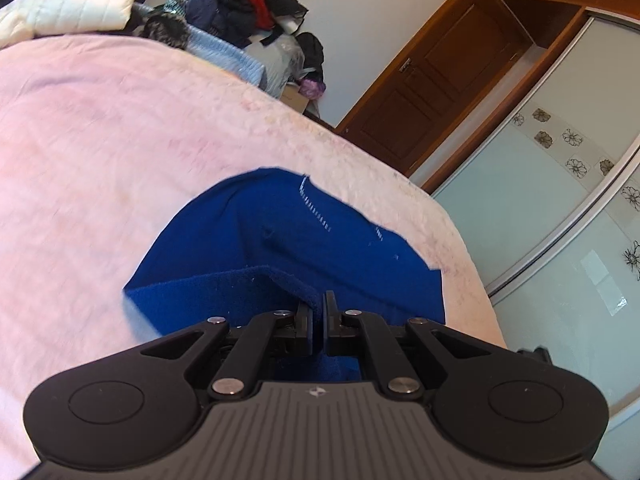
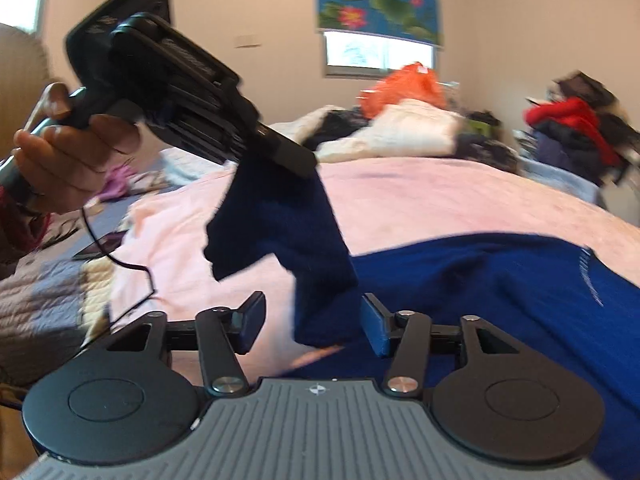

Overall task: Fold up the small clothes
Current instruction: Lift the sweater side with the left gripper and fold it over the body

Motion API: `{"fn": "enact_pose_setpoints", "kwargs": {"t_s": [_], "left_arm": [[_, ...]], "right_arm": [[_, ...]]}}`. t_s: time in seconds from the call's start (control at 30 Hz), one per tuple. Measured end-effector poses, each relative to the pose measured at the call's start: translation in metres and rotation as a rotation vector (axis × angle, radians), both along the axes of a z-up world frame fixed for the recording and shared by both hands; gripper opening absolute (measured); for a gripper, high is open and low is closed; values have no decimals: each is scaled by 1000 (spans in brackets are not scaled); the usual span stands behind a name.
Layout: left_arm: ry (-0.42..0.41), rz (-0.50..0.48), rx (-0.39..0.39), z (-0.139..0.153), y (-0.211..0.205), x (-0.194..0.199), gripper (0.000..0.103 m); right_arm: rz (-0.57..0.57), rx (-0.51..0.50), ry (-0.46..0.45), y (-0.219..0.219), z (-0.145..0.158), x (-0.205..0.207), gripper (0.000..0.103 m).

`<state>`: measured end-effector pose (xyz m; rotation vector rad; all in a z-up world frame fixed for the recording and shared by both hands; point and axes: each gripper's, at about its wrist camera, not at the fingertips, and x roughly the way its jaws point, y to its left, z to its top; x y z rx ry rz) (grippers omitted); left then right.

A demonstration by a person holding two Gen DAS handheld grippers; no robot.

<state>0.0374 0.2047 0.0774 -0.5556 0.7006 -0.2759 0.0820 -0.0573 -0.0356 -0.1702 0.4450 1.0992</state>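
A blue garment [image 1: 280, 232] lies on the pink blanket [image 1: 120, 140], reaching to the bed's right edge. My left gripper [image 1: 318, 300] is shut on a folded edge of it, with blue cloth pinched between the pads. In the right wrist view, the left gripper [image 2: 296, 164], held by a person's hand [image 2: 68, 152], lifts a corner of the blue garment [image 2: 280, 232] off the bed. The rest of the cloth [image 2: 500, 280] lies flat at the right. My right gripper [image 2: 313, 302] is open. The raised cloth hangs between its fingers, and the pads do not press on it.
Piles of clothes [image 1: 236, 4] and a white quilted jacket [image 1: 76, 0] sit at the far end of the bed. A wooden door [image 1: 432, 80] and a sliding wardrobe [image 1: 560, 200] stand past the bed's right edge. A phone [image 2: 102, 246] with a black cable lies at the left.
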Motion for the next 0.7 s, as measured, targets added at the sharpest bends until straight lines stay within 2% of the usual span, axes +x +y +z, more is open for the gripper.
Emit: {"fn": "enact_pose_setpoints", "kwargs": {"t_s": [0.17,0.37,0.53,0.7], "left_arm": [[-8,-6,5,12,-17,44,4],[-12,-64,58,27,-50,87,4],[13,-131,77,24,-90,120,4],[39,-201,88,16,-127,145,4]], "right_arm": [[-228,31,70,-52,-7,37,67],[-417,74,92,-104,-17,54,74],[-525,99,118,-136,-28,69,76],[-558,105,134,-148,-39,78,77]]}}
